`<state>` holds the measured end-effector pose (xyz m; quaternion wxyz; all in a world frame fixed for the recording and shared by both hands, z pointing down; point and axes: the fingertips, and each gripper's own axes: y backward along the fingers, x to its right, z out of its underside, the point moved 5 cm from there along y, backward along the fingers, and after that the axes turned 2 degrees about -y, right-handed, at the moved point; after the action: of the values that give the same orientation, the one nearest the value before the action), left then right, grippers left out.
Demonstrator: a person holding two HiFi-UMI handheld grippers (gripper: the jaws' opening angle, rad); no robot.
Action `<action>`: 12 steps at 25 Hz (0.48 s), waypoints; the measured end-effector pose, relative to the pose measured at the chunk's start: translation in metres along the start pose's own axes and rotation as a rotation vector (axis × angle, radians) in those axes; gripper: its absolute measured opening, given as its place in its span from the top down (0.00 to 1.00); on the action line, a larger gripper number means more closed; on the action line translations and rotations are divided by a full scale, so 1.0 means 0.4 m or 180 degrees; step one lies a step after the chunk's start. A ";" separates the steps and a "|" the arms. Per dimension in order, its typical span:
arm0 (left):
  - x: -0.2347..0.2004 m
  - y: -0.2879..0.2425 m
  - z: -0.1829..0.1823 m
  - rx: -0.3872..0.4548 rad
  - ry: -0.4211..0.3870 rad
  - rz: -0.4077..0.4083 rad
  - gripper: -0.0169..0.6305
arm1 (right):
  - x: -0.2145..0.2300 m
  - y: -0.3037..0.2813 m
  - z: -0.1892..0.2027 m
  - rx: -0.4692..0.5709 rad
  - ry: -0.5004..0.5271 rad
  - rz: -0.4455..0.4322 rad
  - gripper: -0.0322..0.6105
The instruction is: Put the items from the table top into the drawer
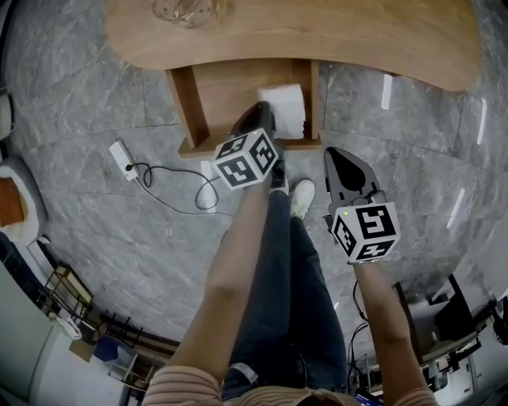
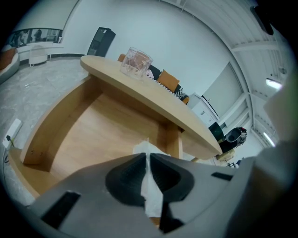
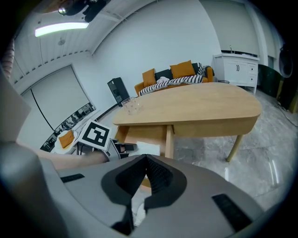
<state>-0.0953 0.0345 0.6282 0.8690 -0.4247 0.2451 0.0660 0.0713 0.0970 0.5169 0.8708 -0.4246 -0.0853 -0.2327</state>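
Observation:
A white tissue (image 1: 284,107) hangs over the open wooden drawer (image 1: 230,87) under the table top (image 1: 317,32). My left gripper (image 1: 258,112) reaches into the drawer opening and is shut on the tissue (image 2: 151,190), which sticks up between its jaws (image 2: 147,155). A clear glass (image 2: 135,62) stands on the table top, also seen at the head view's top edge (image 1: 186,9). To the right, below the table edge, my right gripper (image 1: 335,155) is shut with nothing between its pads (image 3: 145,158).
A white power strip (image 1: 123,158) with a black cable lies on the marble floor left of the drawer. The person's legs and a white shoe (image 1: 302,197) stand below the drawer. An orange sofa (image 3: 174,74) is behind the table.

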 end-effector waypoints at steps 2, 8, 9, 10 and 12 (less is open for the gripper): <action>-0.009 -0.017 -0.003 -0.0010 -0.0019 0.0000 0.92 | 0.002 -0.013 0.002 -0.0007 -0.0001 -0.0002 0.94; -0.032 -0.068 -0.003 -0.0057 -0.0011 0.0013 0.92 | 0.011 -0.048 0.015 -0.0063 0.0009 -0.0018 0.94; -0.035 -0.072 0.000 -0.0075 -0.0009 -0.0006 0.92 | 0.011 -0.051 0.019 -0.0076 0.0009 -0.0021 0.94; -0.039 -0.075 0.004 -0.0097 -0.0013 -0.0032 0.92 | 0.010 -0.053 0.022 -0.0090 0.0007 -0.0024 0.94; -0.044 -0.080 0.009 -0.0147 -0.0038 -0.0078 0.92 | 0.008 -0.057 0.028 -0.0115 0.0000 -0.0029 0.94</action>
<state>-0.0988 0.0188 0.6611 0.8611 -0.4473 0.2331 0.0635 0.0640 0.0925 0.5409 0.8619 -0.4398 -0.0831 -0.2382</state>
